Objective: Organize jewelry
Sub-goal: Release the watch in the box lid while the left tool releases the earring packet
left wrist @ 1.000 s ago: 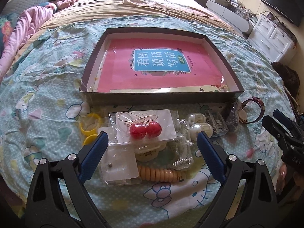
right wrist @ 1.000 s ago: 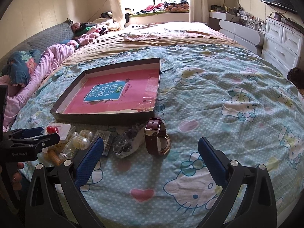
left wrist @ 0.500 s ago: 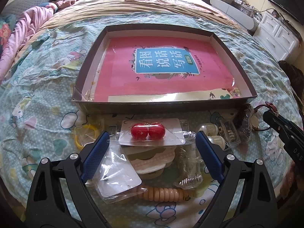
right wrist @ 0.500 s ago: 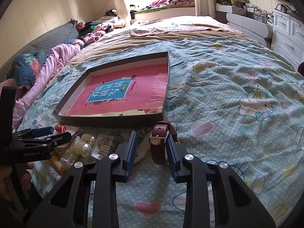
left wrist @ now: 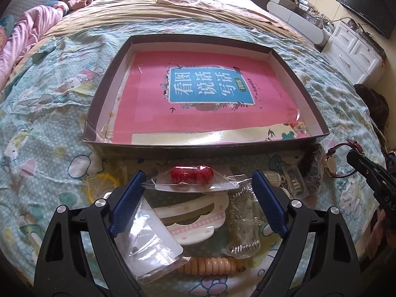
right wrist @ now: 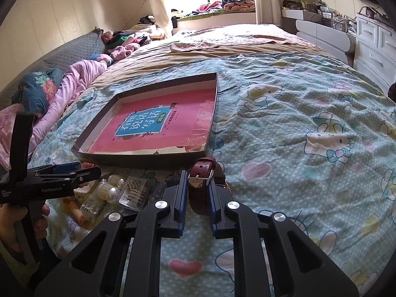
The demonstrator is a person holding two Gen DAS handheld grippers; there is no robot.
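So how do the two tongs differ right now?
The left tongs stand wide open over a pile of bagged trinkets, gripping nothing; their jaws have just been closing a little. The right tongs are shut on the brown watch strap, pads pressing its sides. The left tongs hover above a red bead packet; the right ones sit off to the side of the pile. Both have blue pads on black arms and point towards the shallow box.

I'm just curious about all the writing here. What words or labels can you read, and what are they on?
"看图说话写话" on the blue panel of the pink book in the box.
"训练" on the book's green badge.
"GenRobot.AI" on the left gripper, seen from the right wrist.
"DAS", cut off, on the right gripper, seen from the left wrist.
Small print beside "GenRobot.AI" and under the book title: too small to read.
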